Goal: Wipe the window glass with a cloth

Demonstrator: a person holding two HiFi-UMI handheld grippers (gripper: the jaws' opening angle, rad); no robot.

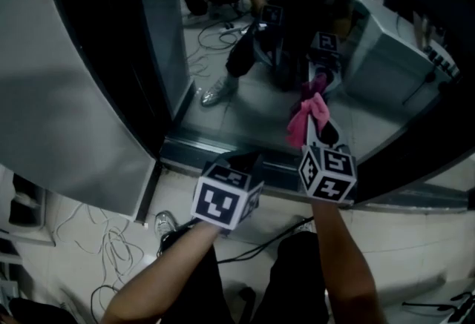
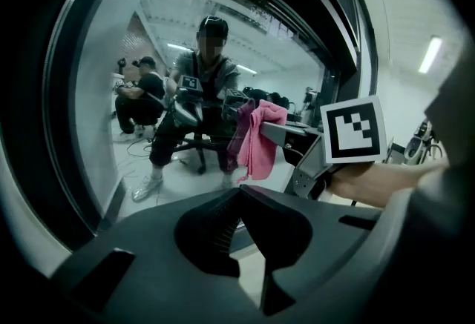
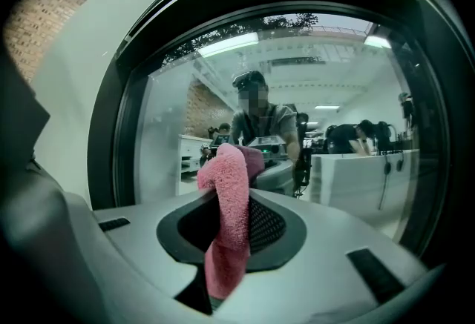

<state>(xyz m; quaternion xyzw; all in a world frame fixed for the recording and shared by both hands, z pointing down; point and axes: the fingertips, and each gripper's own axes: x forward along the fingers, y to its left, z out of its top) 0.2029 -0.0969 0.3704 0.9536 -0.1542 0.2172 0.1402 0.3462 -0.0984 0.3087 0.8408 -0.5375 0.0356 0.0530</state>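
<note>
Pink cloth (image 3: 228, 241) runs up-and-down, clamped in the right tool (image 3: 231, 193), top end aimed at the window glass (image 3: 341, 93), while the left tool (image 2: 239, 193) sits closed and empty.

I looked down on a pale tiled floor (image 1: 415, 241). At the left, a loose tangle of thin white cable (image 1: 106, 245) lay sprawled on it. A light shoe (image 1: 165, 224) stood on the tiles just beside that tangle. A dark cable (image 1: 260, 245) ran across the floor between the legs. More cable ends (image 1: 453, 308) lay in the far right corner.
</note>
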